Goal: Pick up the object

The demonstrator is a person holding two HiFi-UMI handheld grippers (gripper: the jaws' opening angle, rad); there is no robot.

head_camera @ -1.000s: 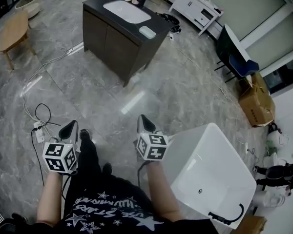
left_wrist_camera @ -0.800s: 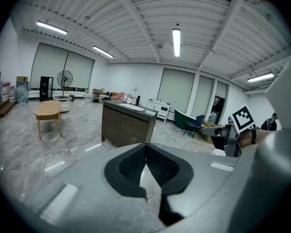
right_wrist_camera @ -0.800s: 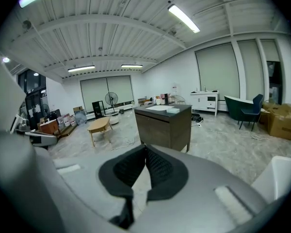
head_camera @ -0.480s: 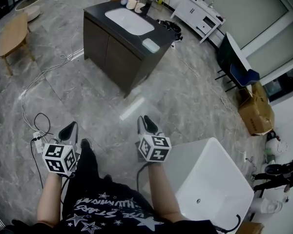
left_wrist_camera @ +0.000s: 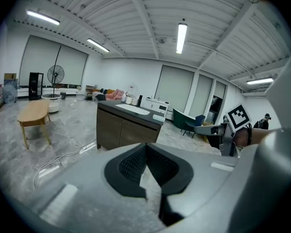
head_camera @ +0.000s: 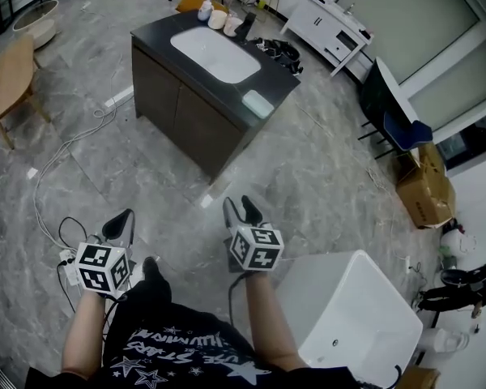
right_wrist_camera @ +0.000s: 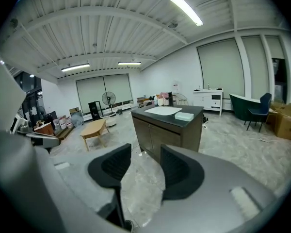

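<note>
A dark vanity cabinet (head_camera: 186, 112) with a white sink basin (head_camera: 215, 53) stands ahead of me on the grey marble floor. On its near right corner lies a pale green block (head_camera: 257, 104), which also shows in the right gripper view (right_wrist_camera: 184, 115). A bottle and cups (head_camera: 215, 14) stand at its far end. My left gripper (head_camera: 121, 219) hangs low at the left, jaws together (left_wrist_camera: 145, 147), empty. My right gripper (head_camera: 239, 207) points at the cabinet, well short of it. Its jaws (right_wrist_camera: 145, 152) are opening, with only floor between them.
A white bathtub (head_camera: 356, 314) sits close at my right. Cables (head_camera: 57, 160) trail over the floor at the left, near a wooden table (head_camera: 8, 79). A blue chair (head_camera: 397, 104), a cardboard box (head_camera: 425, 189) and a white cabinet (head_camera: 324, 19) stand further right.
The right gripper's jaws have spread apart. I have stepped toward the cabinet, which now sits nearer and larger; the bathtub has slid down and right in the head view.
</note>
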